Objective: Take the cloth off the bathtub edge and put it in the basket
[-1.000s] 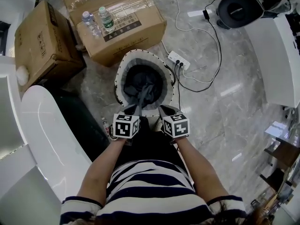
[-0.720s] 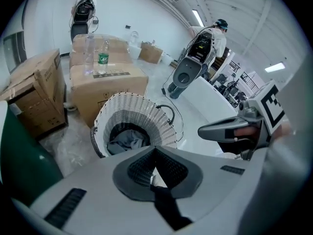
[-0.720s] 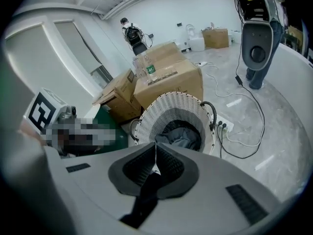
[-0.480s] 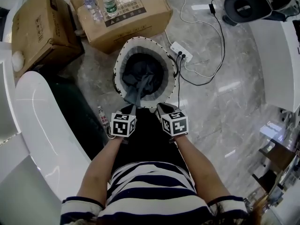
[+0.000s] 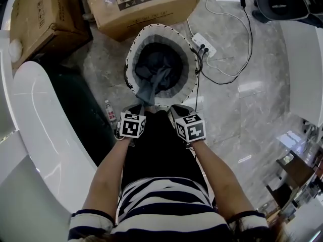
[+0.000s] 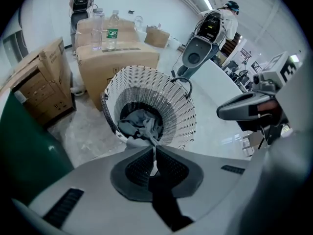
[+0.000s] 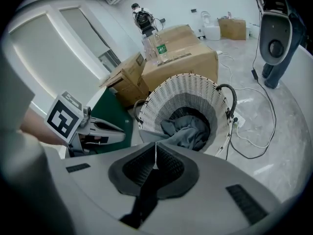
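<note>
Left tongs (image 6: 154,148) are closed on the end of the grey cloth (image 5: 151,77). The right tongs (image 7: 156,145) are closed on nothing, just beside them. Most of the cloth lies inside the white basket (image 5: 189,49), above frame centre, with 1 end draped over the near rim.

A water bottle (image 6: 112,31) with a green label stands on the big cardboard box (image 5: 146,4); its print and the box sticker are too small to read.

Compared with 1 second ago, the basket sits higher in the frame and the boxes are cut off at the top edge.

At left curves the white bathtub (image 5: 45,130), with a small bottle (image 5: 110,114) on the floor beside it. A power strip (image 5: 204,43) with cables lies right of the basket.
</note>
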The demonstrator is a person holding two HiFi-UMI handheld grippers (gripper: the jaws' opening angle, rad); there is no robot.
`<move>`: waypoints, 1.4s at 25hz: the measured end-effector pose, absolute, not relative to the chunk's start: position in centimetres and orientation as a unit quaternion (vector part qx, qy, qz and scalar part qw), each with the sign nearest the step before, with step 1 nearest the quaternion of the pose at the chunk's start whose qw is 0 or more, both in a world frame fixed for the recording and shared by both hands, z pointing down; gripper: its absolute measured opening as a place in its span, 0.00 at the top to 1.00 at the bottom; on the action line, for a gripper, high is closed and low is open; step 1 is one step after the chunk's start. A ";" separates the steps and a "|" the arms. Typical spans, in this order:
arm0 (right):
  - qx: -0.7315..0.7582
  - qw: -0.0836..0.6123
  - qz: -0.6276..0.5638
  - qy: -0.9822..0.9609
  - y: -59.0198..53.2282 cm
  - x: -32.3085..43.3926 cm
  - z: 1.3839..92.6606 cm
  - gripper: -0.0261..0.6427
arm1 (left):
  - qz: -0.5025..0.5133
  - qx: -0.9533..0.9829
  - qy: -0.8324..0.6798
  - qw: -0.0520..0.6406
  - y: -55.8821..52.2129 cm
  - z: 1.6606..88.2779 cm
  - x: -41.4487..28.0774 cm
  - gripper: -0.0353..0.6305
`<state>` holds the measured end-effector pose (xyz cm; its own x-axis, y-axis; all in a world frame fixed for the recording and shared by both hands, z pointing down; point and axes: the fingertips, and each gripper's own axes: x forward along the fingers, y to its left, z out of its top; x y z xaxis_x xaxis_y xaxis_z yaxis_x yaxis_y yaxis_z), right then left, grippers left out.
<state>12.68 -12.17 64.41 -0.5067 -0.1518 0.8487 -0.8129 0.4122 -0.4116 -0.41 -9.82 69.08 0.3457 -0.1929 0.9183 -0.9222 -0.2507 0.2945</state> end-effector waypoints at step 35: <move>0.321 0.379 0.463 -0.735 -13.8 12.5 68.5 0.91 | 0.486 0.683 -0.281 0.467 -6.7 78.0 3.4 0.89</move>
<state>12.51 -13.76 68.53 -0.5072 -0.1211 0.8533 -0.8218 0.3660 -0.4366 3.44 -6.67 77.99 0.3693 0.0708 0.9266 -0.8383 -0.4050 0.3650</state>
